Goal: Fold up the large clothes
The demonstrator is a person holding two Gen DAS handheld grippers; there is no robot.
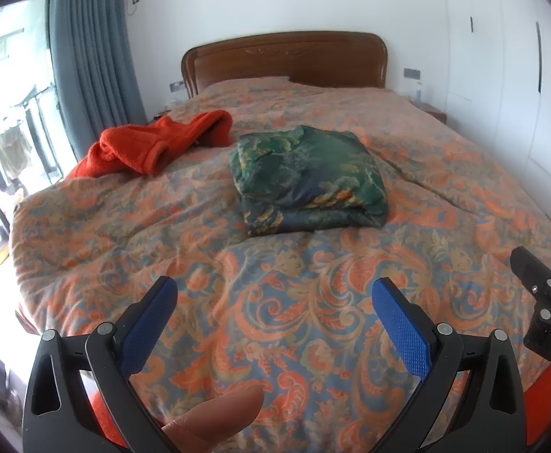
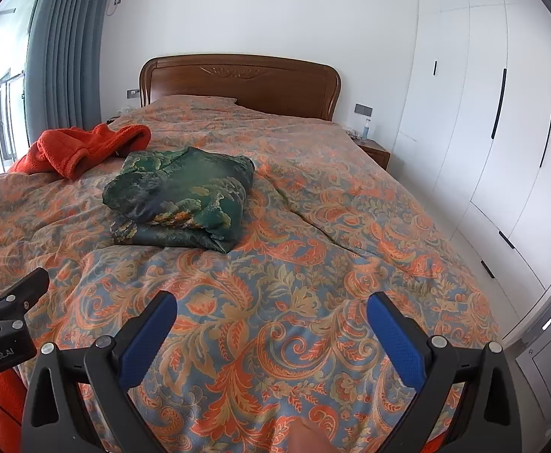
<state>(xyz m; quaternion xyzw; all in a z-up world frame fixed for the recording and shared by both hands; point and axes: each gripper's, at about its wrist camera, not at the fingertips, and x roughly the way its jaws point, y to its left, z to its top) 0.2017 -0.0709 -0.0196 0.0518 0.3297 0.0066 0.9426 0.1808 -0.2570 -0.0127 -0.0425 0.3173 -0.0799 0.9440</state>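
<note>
Both tongs are hovering over the near end of the bed, pointing toward the headboard. Left gripper: jaws are standing spread wide, blue pads well apart, nothing between them but the paisley bedspread below. Right gripper: same config, jaws spread, gripping nothing. The folded green garment is lying on the bedspread near bed centre, a compact multi-layer stack w/ a floral print; in the left wrist view it is sitting at approx. 12 o'clock from the left gripper, well apart from the fingertips. In the right wrist view the same garment is sitting at approx. 11 o'clock from the right gripper, also well apart. An orange fleece garment is lying unfolded and bunched at approx. 10 o'clock, beyond and left of the green stack, near the grey curtain. The two garments are lying near each other; whether they touch cannot be told. A fingertip is showing at 6 o'clock in the left wrist view, betw. the tong arms. White wardrobe doors are standing at 2 o'clock in the right wrist view.
</note>
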